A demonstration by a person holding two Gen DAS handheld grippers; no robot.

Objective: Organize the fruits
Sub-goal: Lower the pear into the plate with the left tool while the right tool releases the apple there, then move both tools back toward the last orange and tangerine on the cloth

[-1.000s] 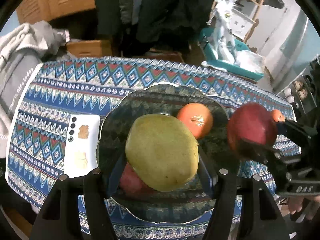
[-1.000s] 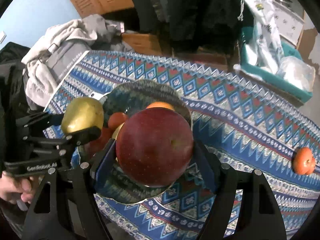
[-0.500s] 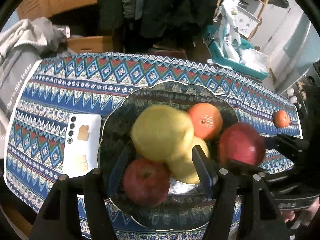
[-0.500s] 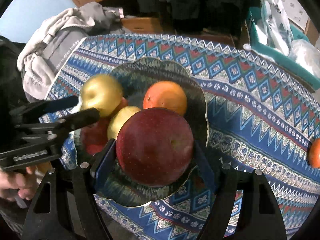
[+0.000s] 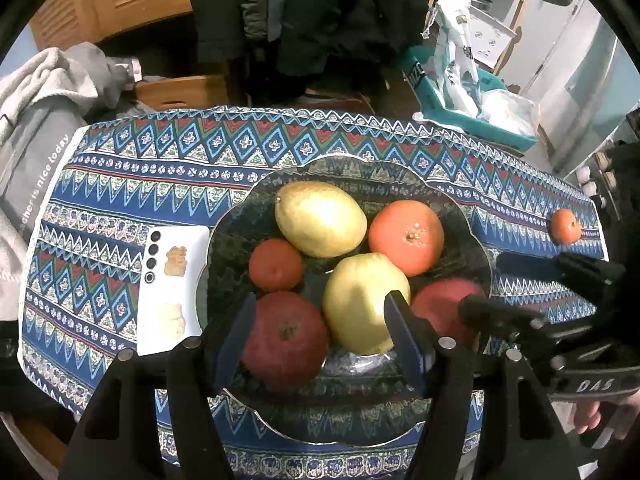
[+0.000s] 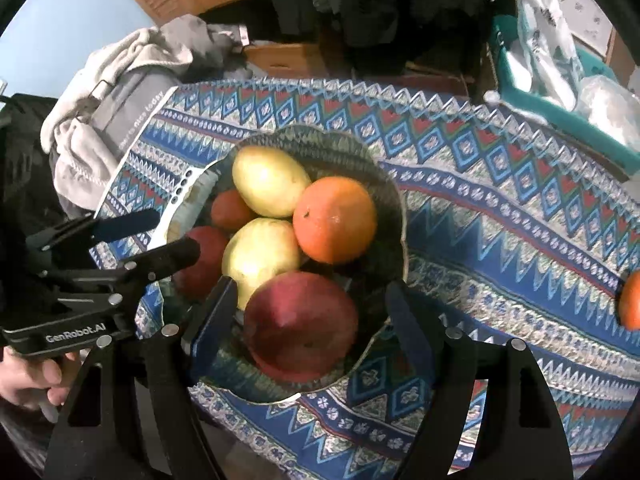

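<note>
Fruits [image 5: 320, 220] fill the bowl [image 5: 460, 208]; both claws, left [image 5: 320, 332] and right [image 6: 308, 312], gape empty.

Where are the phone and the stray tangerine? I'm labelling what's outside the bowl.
phone [image 5: 170, 292], left wrist view, middle of its white back.
stray tangerine [image 5: 565, 226], left wrist view, centre of its peel.

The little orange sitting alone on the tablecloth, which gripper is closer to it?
The right gripper. It hovers at the bowl's right edge, the side toward the lone orange, with bare tablecloth between them. The left gripper sits across the bowl, on its far side from the orange.
</note>
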